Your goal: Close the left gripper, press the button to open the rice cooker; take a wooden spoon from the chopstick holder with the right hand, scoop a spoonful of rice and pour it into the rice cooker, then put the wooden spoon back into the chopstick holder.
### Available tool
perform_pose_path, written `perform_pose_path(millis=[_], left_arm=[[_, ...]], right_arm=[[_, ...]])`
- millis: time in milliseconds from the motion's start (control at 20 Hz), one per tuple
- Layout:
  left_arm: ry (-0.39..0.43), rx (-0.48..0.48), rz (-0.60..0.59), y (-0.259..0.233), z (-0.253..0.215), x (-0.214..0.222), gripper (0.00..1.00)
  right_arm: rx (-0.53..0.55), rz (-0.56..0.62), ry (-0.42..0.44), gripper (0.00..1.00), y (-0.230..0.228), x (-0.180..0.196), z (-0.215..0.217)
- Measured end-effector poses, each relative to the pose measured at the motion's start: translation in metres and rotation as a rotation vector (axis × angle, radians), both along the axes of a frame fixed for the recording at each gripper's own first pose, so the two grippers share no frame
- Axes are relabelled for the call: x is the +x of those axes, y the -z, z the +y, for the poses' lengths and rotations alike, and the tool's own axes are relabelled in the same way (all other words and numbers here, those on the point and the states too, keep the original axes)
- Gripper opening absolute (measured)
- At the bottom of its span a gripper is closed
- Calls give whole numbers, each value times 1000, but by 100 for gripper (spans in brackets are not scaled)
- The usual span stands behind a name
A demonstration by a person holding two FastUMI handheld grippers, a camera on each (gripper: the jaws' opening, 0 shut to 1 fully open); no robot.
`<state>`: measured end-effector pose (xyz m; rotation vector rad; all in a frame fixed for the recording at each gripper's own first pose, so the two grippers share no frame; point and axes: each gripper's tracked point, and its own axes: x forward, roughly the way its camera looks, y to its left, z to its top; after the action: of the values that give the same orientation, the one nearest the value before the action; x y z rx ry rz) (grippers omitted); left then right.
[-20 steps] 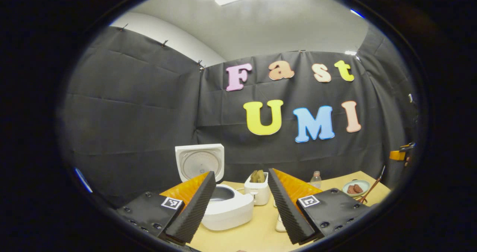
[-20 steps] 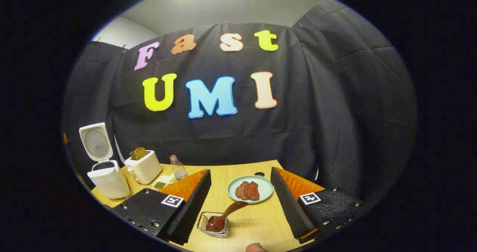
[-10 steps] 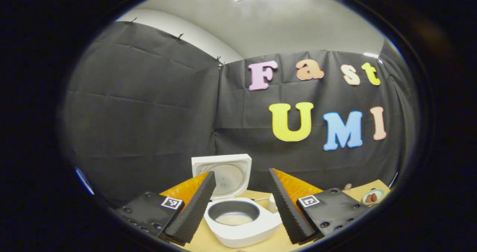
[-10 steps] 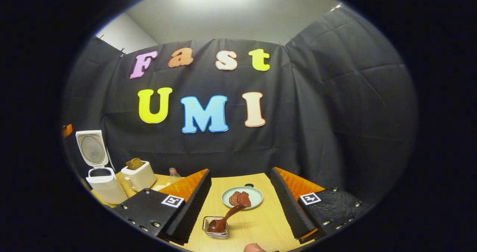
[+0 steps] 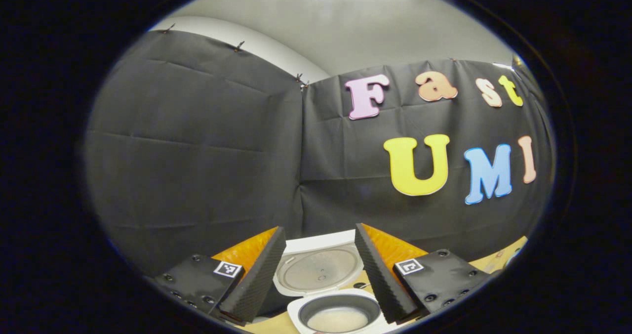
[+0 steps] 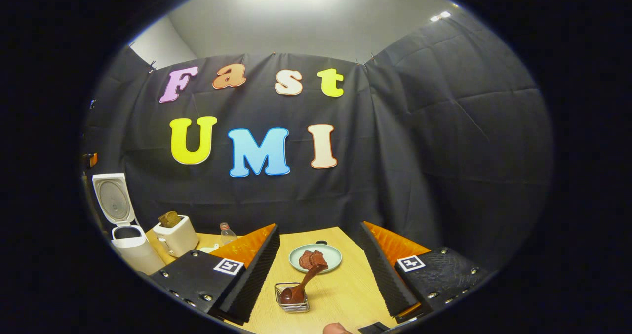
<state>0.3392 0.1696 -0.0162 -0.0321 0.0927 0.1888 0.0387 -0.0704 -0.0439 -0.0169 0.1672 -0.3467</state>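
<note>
The wooden spoon stands in the chopstick holder, a small wire basket on the table just ahead of the right gripper, its bowl down in the basket and its handle leaning up and away toward a plate. The rice cooker stands with its lid raised and pale rice lying in the inner pot, so the task appears to be at its close, with the spoon seemingly back in its place and both claws spread wide and holding nothing. What is left, by this reading, is for the right gripper to draw back cleanly: lifting straight away from the basket would keep its fingers from catching the slanted handle and tipping the light holder. The left gripper hovers low at the cooker with the lid between its fingers in the left gripper view, and it should pull up and back without knocking the lid shut. Around the work, the plate holds dark slices just beyond the spoon handle, and in the right gripper view a toaster with bread and a small bottle stand between plate and cooker, all clear of a straight retreat.
</note>
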Motion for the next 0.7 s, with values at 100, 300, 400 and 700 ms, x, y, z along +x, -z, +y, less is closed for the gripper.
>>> perform_pose_path(millis=[100, 300, 400, 700], left_arm=[[-1, 0, -18, -1, 9, 27, 95], [2, 16, -6, 11, 21, 88, 97], [-8, 6, 35, 33, 27, 114, 97], [-30, 7, 168, 99, 37, 167, 94]], right_arm=[[5, 11, 24, 97, 7, -4, 6], [20, 40, 66, 97, 23, -17, 12], [16, 48, 83, 97, 25, -22, 11], [-5, 71, 113, 98, 31, -34, 5]])
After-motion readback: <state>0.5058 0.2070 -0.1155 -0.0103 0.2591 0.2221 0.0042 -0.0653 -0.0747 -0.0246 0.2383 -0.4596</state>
